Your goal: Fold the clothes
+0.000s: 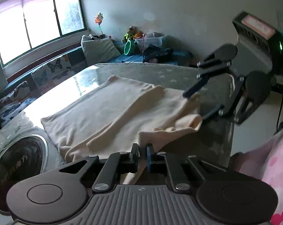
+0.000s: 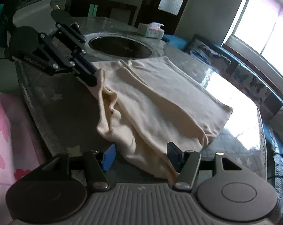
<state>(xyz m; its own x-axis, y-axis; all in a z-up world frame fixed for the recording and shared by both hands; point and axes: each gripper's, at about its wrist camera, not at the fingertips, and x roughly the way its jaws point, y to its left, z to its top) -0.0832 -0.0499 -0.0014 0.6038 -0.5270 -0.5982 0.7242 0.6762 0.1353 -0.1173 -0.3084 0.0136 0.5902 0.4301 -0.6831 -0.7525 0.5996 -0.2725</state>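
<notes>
A cream garment (image 1: 107,108) lies spread on the glass-topped table (image 1: 85,78), with one side folded over itself. My left gripper (image 1: 142,150) is shut on a near corner of the garment, which runs between its fingers. In the right wrist view the same gripper (image 2: 93,76) pinches the cloth's edge at the left. My right gripper (image 2: 141,154) is open, its blue pads on either side of the garment's (image 2: 160,97) near edge. In the left wrist view the right gripper (image 1: 194,105) straddles a raised fold of cloth.
A round dark inset (image 2: 120,46) sits in the table beyond the garment. A tissue box (image 2: 153,30) stands at the far edge. A sofa with butterfly cushions (image 1: 51,69) runs under the window. My pink sleeve (image 1: 272,159) shows at the right.
</notes>
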